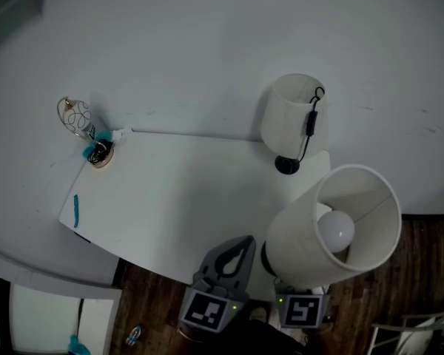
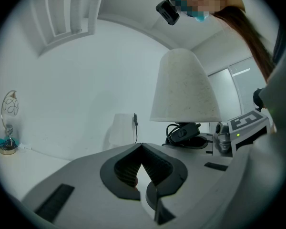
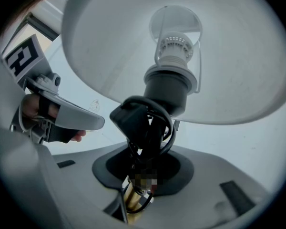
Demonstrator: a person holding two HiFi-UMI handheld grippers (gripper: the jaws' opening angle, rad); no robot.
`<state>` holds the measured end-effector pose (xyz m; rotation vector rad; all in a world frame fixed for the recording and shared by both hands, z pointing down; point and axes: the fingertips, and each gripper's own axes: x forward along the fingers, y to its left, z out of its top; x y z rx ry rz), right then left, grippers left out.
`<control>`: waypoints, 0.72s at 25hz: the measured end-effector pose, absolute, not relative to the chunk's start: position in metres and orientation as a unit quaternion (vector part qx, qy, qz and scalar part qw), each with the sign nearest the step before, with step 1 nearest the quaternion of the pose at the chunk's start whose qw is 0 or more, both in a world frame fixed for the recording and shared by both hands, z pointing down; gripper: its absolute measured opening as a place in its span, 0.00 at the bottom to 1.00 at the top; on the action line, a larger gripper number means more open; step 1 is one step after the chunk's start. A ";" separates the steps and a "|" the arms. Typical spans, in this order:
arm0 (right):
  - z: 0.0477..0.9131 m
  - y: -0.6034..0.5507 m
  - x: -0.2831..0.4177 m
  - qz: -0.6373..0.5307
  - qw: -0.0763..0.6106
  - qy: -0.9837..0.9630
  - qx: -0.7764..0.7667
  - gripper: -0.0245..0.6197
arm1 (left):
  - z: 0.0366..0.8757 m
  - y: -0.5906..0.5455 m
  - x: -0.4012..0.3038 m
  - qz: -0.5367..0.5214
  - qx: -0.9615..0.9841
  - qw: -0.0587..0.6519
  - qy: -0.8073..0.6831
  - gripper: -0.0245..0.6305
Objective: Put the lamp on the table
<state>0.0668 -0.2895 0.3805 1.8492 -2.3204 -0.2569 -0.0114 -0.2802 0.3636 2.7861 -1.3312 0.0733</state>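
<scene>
A lamp (image 1: 333, 231) with a white shade and a bare bulb is over the near right corner of the white table (image 1: 170, 205). My right gripper (image 3: 138, 185) is shut on the lamp's brass stem, just under a coiled black cord and switch (image 3: 143, 123). In the head view the shade hides that gripper's jaws. My left gripper (image 1: 244, 242) is just left of the lamp at the table's front edge. Its jaws (image 2: 142, 147) are shut with nothing between them. The held lamp (image 2: 183, 87) stands to its right.
A second white-shaded lamp (image 1: 292, 117) with a black cord stands at the table's far right, against the wall (image 2: 121, 128). A wire ornament (image 1: 78, 115) on a round base stands at the far left corner. A teal strip (image 1: 76, 210) lies at the left edge. Wooden floor shows below.
</scene>
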 end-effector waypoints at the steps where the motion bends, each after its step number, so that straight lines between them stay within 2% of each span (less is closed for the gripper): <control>1: 0.382 -0.290 0.067 -0.089 0.087 -0.776 0.618 0.21 | 0.364 -0.281 -0.012 0.024 0.902 0.029 -0.431 0.04; 18: 0.403 -0.301 0.064 -0.082 0.092 -0.771 0.624 0.21 | 0.373 -0.291 -0.020 0.033 0.904 0.033 -0.425 0.04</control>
